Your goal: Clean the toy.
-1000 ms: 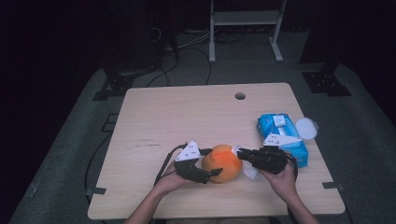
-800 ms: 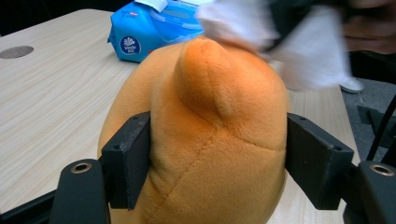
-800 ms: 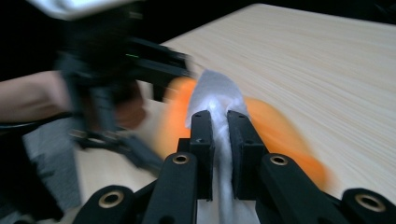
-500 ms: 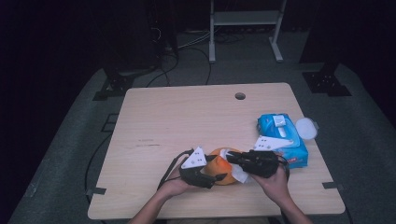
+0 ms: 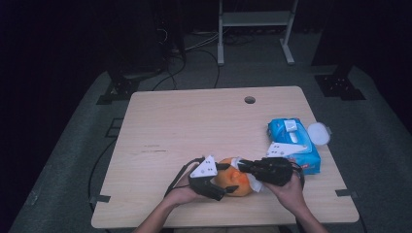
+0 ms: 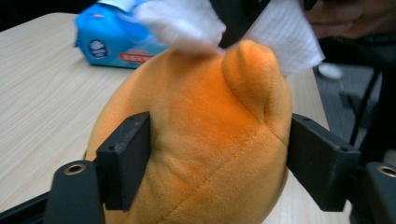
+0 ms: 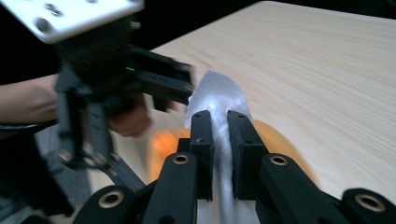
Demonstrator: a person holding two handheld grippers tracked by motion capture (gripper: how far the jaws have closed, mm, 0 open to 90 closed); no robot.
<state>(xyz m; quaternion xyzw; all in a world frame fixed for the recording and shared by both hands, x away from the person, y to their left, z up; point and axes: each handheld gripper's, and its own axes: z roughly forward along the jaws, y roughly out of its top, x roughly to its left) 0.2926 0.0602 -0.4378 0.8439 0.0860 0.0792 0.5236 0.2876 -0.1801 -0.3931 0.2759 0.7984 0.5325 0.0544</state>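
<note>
Blue wipe pack [image 5: 293,144] lies beside the orange plush [image 5: 236,179].

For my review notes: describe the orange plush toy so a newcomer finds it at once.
On the wooden table, look at the near edge between the two hands. The orange plush toy sits there, clamped in the left gripper, with a white wipe on top; the blue wipe pack lies farther right.
</note>
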